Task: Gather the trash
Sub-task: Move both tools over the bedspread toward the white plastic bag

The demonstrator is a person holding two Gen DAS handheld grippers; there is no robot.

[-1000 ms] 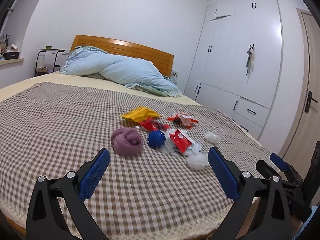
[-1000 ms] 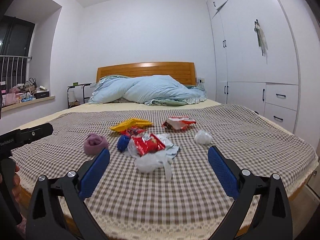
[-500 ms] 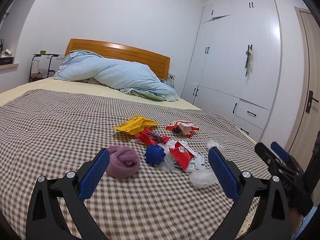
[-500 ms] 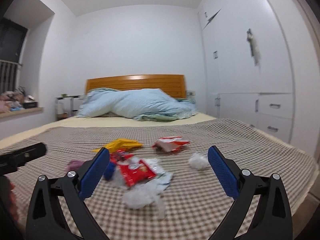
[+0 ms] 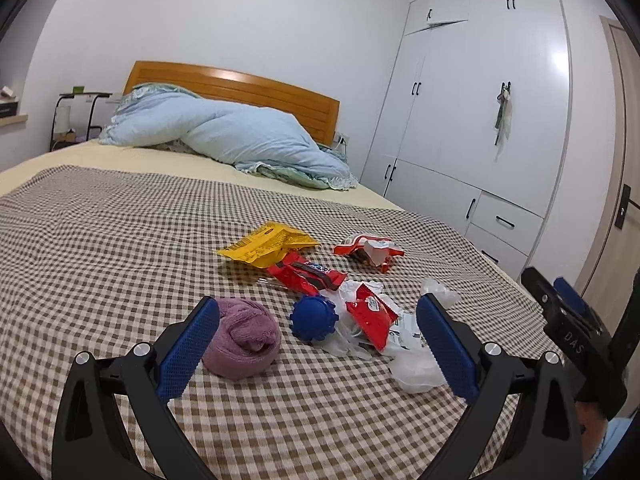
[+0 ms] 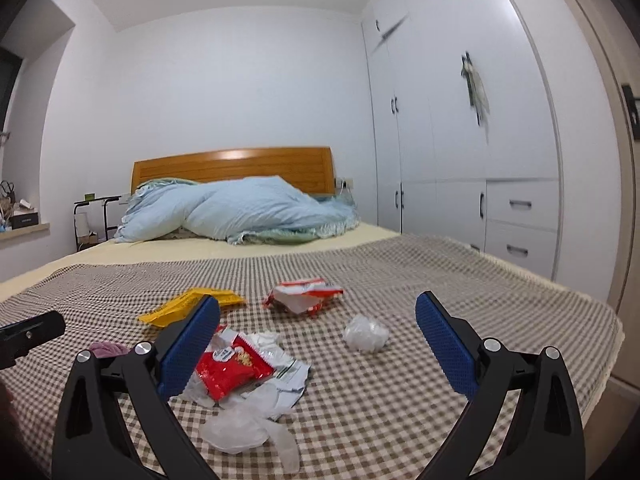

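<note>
We hold the left hand-held gripper [image 5: 318,344] low over the checked blanket [image 5: 100,240] of the bed, its 2 blue fingers [image 5: 188,350] spread wide with nothing between them. The right hand-held gripper [image 6: 318,344] is spread just as wide and equally empty.

The trash lies in a loose cluster near the middle of the blanket. A yellow packet [image 5: 268,246] lies flat, its long axis running left to right in the left wrist view. Just beside it a red wrapper [image 5: 306,276] lies slanted, its long axis running from far left to near right. A torn red-and-white packet [image 5: 368,250] sits apart to the right, with its torn end facing us in the right wrist view. Nearer us, a red snack bag [image 6: 232,368] rests on crumpled clear plastic [image 6: 248,424], and a white wad [image 6: 366,334] lies alone to the right.

A blue ball [image 5: 314,318] touches the plastic; a rolled purple cloth [image 5: 242,340] sits just left of it.
</note>
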